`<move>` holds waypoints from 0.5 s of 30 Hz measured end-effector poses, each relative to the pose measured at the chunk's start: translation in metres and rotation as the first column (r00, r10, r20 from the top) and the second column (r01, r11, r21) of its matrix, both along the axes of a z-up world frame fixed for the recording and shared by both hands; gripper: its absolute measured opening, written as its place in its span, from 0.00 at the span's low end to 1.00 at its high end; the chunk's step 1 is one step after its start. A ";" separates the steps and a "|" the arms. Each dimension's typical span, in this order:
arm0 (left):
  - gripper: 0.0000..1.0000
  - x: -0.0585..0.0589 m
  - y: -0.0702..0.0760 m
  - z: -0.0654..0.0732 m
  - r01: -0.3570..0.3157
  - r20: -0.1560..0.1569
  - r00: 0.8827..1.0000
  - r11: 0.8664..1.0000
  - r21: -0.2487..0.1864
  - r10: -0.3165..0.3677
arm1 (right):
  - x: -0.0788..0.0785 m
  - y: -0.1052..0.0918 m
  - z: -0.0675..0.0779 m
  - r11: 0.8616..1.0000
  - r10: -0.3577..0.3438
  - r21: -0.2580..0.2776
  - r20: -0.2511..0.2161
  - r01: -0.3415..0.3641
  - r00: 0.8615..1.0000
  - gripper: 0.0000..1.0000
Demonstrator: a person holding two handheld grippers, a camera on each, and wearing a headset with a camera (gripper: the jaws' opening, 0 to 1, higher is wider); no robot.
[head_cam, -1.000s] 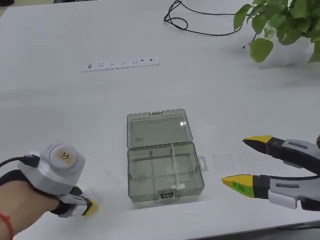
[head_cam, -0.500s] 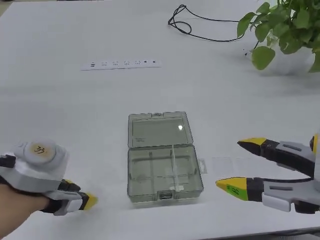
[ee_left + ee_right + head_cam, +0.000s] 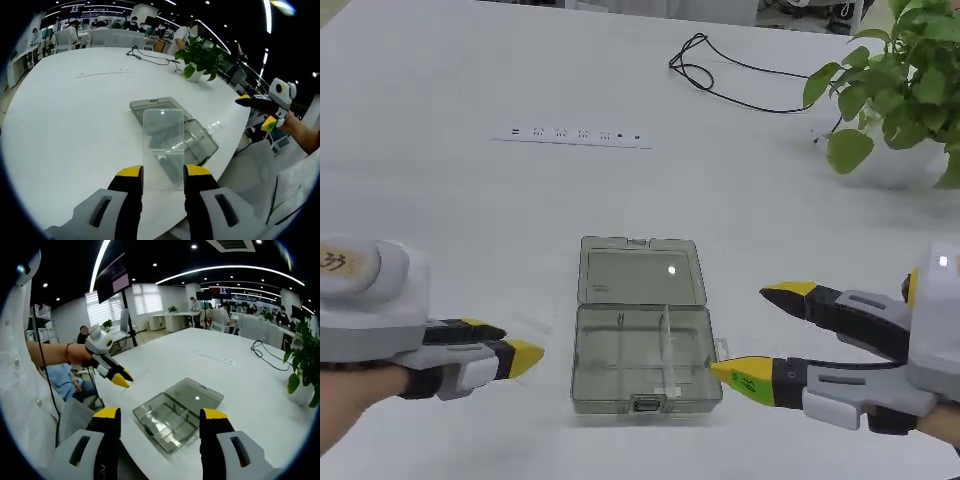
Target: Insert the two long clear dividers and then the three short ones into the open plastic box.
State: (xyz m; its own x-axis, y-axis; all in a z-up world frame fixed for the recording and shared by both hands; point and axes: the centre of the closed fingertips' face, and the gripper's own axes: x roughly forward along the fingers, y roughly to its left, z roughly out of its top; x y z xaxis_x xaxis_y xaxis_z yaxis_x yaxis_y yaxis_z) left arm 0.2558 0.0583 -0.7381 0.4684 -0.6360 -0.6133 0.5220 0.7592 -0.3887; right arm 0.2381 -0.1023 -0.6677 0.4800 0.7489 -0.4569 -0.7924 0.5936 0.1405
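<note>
white table [image 3: 440, 220], divider [image 3: 162, 147] in left gripper [image 3: 163, 174]

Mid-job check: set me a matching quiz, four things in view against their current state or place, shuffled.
Things:
1. left gripper
2. right gripper
3. plastic box
4. power strip

States or places:
A. lid open, lying between the two grippers
B. jaws apart, holding nothing
C. flat on the table, beyond the box
D. shut on a clear divider

Pairs: 1-D, 2-B, 3-A, 4-C
</note>
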 end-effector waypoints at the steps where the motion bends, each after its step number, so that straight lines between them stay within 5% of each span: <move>1: 0.30 0.000 -0.003 0.004 0.000 0.007 1.000 1.000 -0.017 0.000 | 0.001 0.004 0.002 1.000 0.001 0.002 0.001 -0.001 1.000 0.64; 9: 0.30 0.003 -0.036 0.037 0.007 0.069 0.998 0.986 -0.169 0.005 | 0.011 0.033 0.017 0.998 -0.027 0.065 -0.031 0.029 0.999 0.53; 15: 0.30 0.003 -0.053 0.051 0.014 0.110 0.994 0.975 -0.224 0.011 | 0.015 0.050 0.022 0.993 -0.060 0.103 -0.066 0.066 0.996 0.40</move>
